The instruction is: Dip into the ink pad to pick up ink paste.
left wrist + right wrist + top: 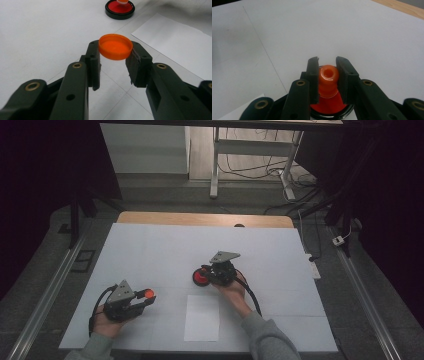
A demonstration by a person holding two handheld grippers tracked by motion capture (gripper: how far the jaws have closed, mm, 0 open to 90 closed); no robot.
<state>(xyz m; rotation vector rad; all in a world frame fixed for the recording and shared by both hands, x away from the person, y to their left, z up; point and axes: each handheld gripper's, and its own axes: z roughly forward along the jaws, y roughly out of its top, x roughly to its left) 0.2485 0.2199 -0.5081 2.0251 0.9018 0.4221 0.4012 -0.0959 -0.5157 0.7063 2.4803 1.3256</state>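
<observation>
An orange cap (115,46) is pinched between the tips of my left gripper (113,62), held just above the white table at the front left; in the high view the orange cap (147,294) shows beyond the left gripper (142,300). My right gripper (327,80) is shut on the orange open neck (327,76) of a small red bottle with a black base (201,278). The right gripper (212,274) sits near the table's middle. In the left gripper view the red bottle's base (120,10) stands farther off.
A white sheet of paper (202,317) lies on the white table cover (150,250) between the two hands, near the front edge. A wooden table edge (205,219) shows at the back. Desk legs and cables sit on the floor beyond.
</observation>
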